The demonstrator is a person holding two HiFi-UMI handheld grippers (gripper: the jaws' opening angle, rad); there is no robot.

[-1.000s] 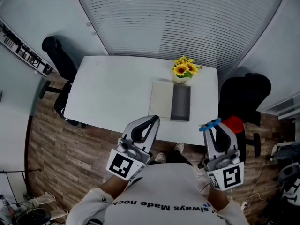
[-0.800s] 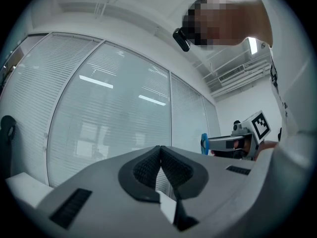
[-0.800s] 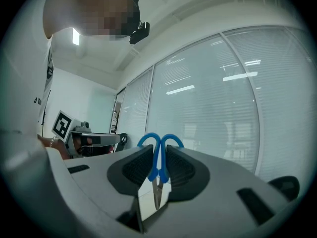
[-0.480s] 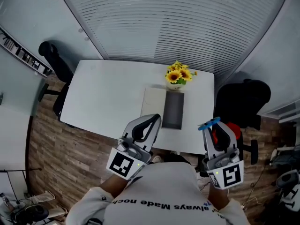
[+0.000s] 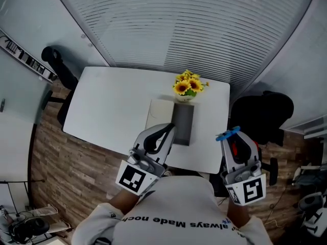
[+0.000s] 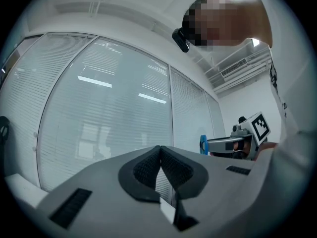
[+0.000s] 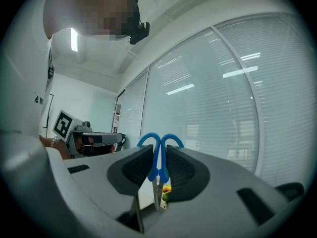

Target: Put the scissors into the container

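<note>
Blue scissors (image 7: pixel 159 150) handles seem glossy plastic; table (image 5: pixel 112 106) smooth, matt; floor (image 5: pixel 56 157) wood.

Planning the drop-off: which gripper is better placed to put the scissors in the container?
Right. The right gripper is shut on the blue scissors; the left gripper is shut and empty.
</note>
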